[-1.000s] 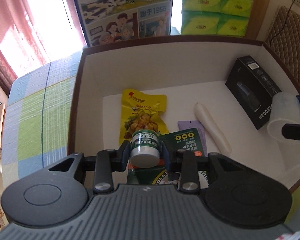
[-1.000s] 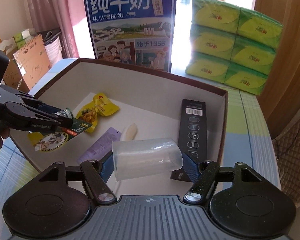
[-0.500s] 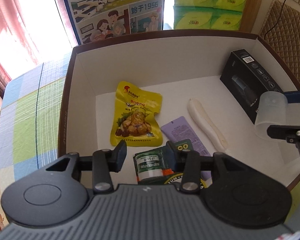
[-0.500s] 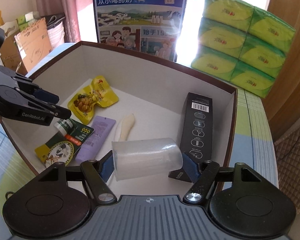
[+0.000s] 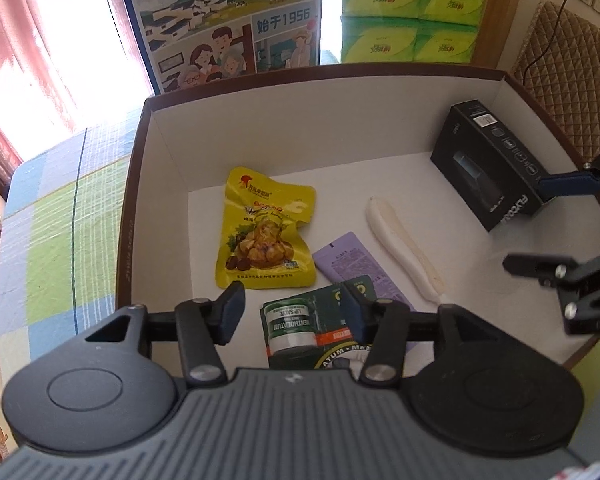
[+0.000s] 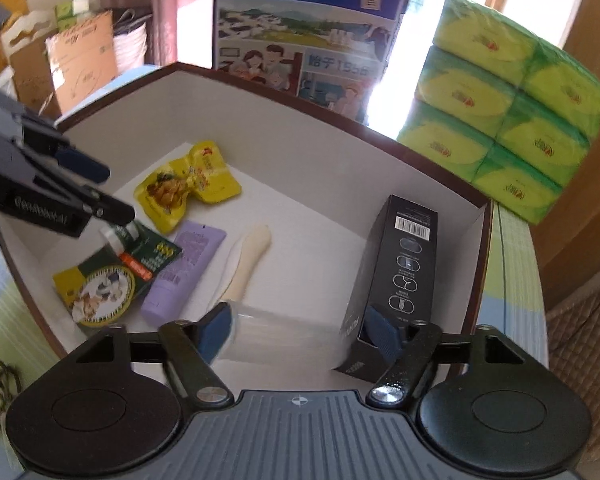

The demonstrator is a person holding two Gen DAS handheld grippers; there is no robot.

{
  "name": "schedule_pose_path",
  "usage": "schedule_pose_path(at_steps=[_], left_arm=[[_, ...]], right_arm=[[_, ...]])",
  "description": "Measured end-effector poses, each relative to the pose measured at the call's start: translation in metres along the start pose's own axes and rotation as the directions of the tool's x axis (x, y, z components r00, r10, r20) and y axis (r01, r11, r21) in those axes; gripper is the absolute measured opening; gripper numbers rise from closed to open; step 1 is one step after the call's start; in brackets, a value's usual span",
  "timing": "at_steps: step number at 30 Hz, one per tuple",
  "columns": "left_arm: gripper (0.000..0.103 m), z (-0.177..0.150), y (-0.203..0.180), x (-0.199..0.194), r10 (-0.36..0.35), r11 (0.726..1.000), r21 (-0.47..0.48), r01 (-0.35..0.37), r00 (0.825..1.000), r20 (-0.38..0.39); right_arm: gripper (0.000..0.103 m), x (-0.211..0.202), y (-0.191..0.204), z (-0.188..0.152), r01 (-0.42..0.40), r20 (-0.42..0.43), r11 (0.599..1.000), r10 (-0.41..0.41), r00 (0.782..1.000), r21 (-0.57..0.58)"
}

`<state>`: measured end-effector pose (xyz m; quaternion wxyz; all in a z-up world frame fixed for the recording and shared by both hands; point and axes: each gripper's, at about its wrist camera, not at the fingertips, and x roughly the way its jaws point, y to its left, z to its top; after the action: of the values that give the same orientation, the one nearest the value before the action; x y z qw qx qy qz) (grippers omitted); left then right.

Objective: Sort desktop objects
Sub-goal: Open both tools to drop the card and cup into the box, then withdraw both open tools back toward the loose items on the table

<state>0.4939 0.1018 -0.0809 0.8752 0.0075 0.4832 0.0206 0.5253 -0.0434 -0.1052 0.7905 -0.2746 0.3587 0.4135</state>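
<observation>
A: Where's the left claw [image 5: 290, 312]?

B: Over the near edge of the white box [image 5: 260, 136], jaws just been opening. The green Mentholatum jar [image 5: 290, 328] lies between them on its green card [image 5: 340, 300], touching neither pad.

A: And the right claw [image 6: 300, 330]?

B: Also been opening. The clear plastic cup [image 6: 280, 332] lies sideways between its blue pads (blurred, so I can't tell whether they still touch it), low over the box floor.

A: Around the jar?

B: Yellow snack pouch [image 5: 266, 232] at twelve o'clock, purple tube [image 5: 352, 260] at one, white spoon [image 5: 400, 248] beyond it, black carton [image 5: 488, 164] at two against the wall
</observation>
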Motion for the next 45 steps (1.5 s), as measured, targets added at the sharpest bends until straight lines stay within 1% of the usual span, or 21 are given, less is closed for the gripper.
schedule_pose_path(at_steps=[1, 2, 3, 4, 6, 7, 11, 13, 18, 24, 30, 45], left_arm=[[0.054, -0.001, -0.001, -0.002, -0.004, 1.0, 0.004, 0.004, 1.0, 0.001], [0.055, -0.001, -0.002, -0.005, -0.004, 1.0, 0.01, 0.004, 1.0, 0.0], [0.058, -0.002, -0.003, -0.007, -0.003, 1.0, 0.018, 0.003, 1.0, -0.003], [0.063, -0.003, -0.003, -0.01, -0.002, 1.0, 0.025, 0.002, 1.0, -0.007], [0.069, -0.006, -0.004, -0.015, -0.002, 0.999, 0.035, 0.003, 1.0, -0.014], [0.072, -0.007, -0.005, -0.017, 0.0, 0.999, 0.037, 0.0, 1.0, -0.021], [0.078, -0.008, -0.004, -0.023, 0.012, 1.0, 0.023, -0.011, 0.999, -0.053], [0.082, -0.007, -0.004, -0.025, 0.009, 1.0, 0.01, -0.008, 0.998, -0.067], [0.087, -0.006, -0.009, -0.034, 0.018, 1.0, 0.007, -0.017, 0.997, -0.076], [0.09, -0.004, -0.016, -0.048, 0.032, 0.999, 0.011, -0.032, 0.998, -0.062], [0.091, -0.004, -0.021, -0.067, 0.041, 0.999, -0.001, -0.041, 0.998, -0.036], [0.091, -0.022, -0.041, -0.114, 0.051, 0.998, -0.02, -0.051, 0.999, 0.013]], right_arm=[[0.092, -0.003, 0.001, -0.001, -0.007, 0.002, 1.0, 0.007, 1.0, -0.005], [0.094, -0.006, 0.001, -0.002, -0.015, 0.007, 1.0, 0.015, 1.0, -0.006], [0.096, -0.01, 0.001, -0.002, -0.022, 0.004, 1.0, 0.022, 1.0, -0.006], [0.097, -0.013, 0.0, -0.002, -0.028, -0.008, 1.0, 0.028, 1.0, -0.004], [0.1, -0.018, -0.002, -0.002, -0.039, -0.048, 0.999, 0.04, 0.998, 0.019], [0.101, -0.02, -0.004, -0.002, -0.047, -0.062, 0.998, 0.049, 0.997, 0.035], [0.101, -0.032, -0.01, -0.002, -0.083, -0.072, 0.99, 0.092, 0.993, 0.114], [0.101, -0.034, -0.012, -0.001, -0.091, -0.086, 0.984, 0.105, 0.991, 0.154], [0.101, -0.037, -0.015, -0.001, -0.097, -0.11, 0.97, 0.124, 0.986, 0.225], [0.101, -0.046, -0.013, 0.0, -0.092, -0.105, 0.964, 0.122, 0.987, 0.251], [0.101, -0.061, -0.011, -0.001, -0.093, -0.084, 0.957, 0.12, 0.989, 0.273], [0.101, -0.101, 0.005, -0.013, -0.107, -0.027, 0.955, 0.119, 0.992, 0.278]])
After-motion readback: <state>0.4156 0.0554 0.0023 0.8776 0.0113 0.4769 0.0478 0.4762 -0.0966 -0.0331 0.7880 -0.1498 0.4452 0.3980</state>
